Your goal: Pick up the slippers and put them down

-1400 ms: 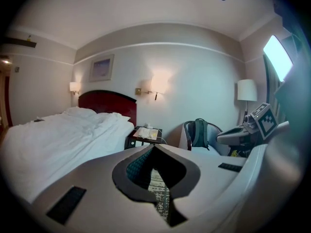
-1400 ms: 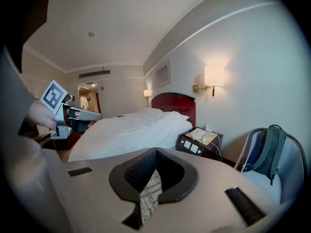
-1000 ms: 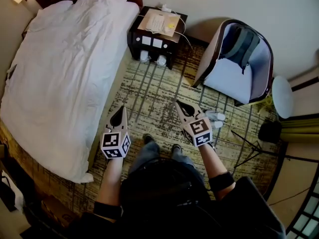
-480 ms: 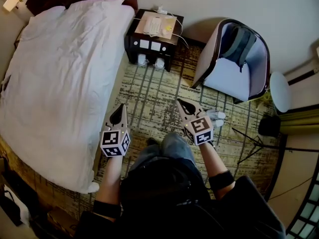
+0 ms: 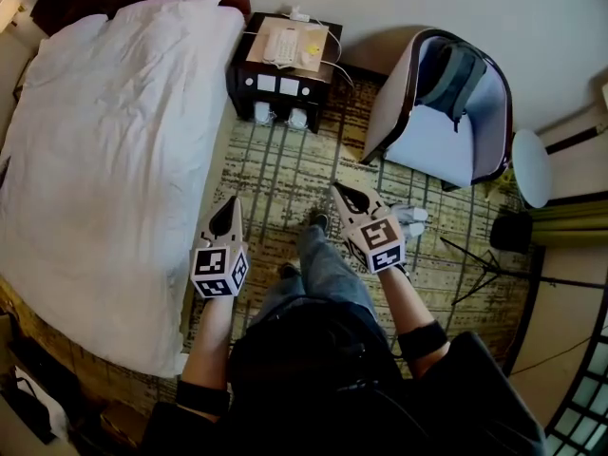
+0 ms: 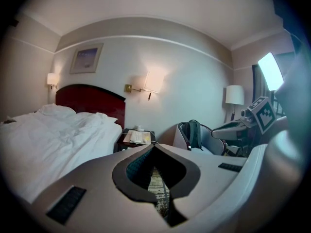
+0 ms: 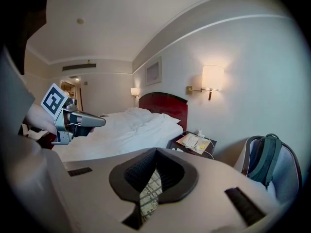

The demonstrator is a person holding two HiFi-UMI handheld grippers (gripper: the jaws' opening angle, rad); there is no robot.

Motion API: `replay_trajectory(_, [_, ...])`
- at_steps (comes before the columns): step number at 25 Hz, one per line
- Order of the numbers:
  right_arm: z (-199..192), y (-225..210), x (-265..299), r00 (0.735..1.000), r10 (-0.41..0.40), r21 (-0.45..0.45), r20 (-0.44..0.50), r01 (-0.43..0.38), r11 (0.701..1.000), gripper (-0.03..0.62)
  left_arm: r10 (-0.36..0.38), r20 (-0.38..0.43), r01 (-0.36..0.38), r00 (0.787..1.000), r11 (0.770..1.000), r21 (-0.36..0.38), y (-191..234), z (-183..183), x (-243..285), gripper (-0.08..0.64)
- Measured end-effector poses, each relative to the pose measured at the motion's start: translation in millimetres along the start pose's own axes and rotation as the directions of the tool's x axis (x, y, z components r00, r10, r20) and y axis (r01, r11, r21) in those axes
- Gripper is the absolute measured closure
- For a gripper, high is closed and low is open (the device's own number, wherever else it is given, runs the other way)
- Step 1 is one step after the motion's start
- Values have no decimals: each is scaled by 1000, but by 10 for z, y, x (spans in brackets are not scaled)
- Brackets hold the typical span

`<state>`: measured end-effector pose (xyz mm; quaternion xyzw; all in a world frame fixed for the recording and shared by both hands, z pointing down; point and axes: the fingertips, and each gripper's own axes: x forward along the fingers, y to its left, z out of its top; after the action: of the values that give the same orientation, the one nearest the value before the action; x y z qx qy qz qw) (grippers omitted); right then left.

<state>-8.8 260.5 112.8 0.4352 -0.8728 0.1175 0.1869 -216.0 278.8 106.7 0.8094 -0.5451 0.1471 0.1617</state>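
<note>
Near right claw (image 5: 336, 190), white slippers (image 5: 410, 218)

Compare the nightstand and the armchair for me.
The nightstand is dark and boxy; the armchair has a pale seat and a curved back. The nightstand carries a telephone and papers; the armchair holds a grey-green backpack. The nightstand stands right beside the bed; the armchair stands apart, further right. Both stand by the far wall.
</note>
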Motion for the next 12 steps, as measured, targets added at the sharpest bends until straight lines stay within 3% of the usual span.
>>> replay_trajectory(12, [267, -989, 813, 1000, -3, 49, 8, 2, 999, 589, -42, -34, 44, 999, 998, 55, 99, 560, 1240, 572])
